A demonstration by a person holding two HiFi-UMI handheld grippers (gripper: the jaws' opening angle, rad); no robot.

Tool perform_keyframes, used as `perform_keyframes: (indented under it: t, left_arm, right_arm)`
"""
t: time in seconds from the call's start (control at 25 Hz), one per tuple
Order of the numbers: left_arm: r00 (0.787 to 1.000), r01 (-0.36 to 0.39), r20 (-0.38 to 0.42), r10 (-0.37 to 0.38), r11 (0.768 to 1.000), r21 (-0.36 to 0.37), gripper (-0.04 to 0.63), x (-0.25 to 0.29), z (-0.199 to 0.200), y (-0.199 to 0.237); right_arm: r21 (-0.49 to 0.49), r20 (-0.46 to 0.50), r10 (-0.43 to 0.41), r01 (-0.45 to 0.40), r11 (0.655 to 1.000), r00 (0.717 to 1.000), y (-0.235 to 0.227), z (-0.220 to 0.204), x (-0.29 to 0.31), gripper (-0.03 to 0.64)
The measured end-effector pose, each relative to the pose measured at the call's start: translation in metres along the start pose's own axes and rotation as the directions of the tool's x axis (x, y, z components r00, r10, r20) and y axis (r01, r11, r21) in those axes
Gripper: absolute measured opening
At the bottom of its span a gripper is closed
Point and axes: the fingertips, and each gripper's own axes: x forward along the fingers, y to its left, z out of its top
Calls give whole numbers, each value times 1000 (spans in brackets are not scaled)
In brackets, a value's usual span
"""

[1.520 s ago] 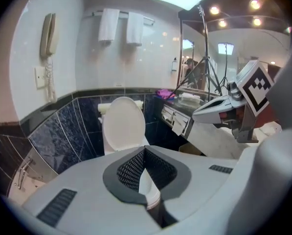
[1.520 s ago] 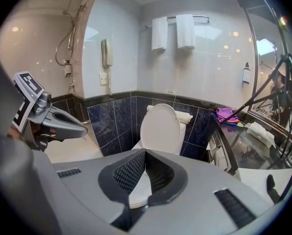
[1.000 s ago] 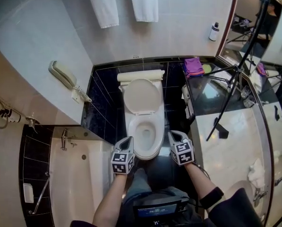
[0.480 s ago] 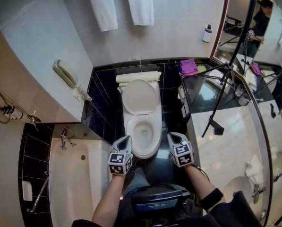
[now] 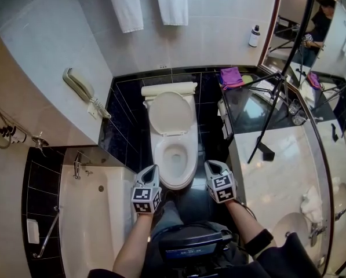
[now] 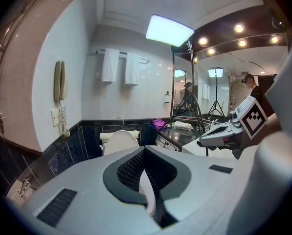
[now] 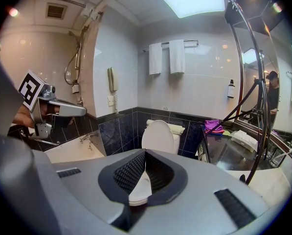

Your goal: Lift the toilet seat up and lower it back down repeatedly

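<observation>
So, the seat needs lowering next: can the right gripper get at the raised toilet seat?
Probably yes: the right gripper, jaws shut, hangs beside the bowl, and nothing stands between it and the raised toilet seat.

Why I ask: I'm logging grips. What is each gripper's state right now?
Left gripper: closed, holding nothing.
Right gripper: closed, holding nothing.

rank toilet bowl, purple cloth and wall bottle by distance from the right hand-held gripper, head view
From the right hand-held gripper:
1. toilet bowl, just to its left
2. purple cloth, ahead on the counter
3. bottle, beyond it, on the wall
</observation>
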Motion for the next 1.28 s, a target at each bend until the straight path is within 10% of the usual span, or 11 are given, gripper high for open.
perform_keyframes:
  t: [0.68,1.12,1.28]
  left_arm:
    - [994,105,-50,-99,986,133,-8,94,-56,20]
    - [994,99,-51,-93,987,129,-8,206,-166,46]
    - [994,87,-76,-78,989,119,-8,231,-221,48]
  right_arm:
    - [190,-221,-9,52,980,975,-24,-103,122,179]
    - [408,-404,77,104,907,911,-27,-295,258,179]
    - [546,-434,146,131,828,889,-18,-377,289,179]
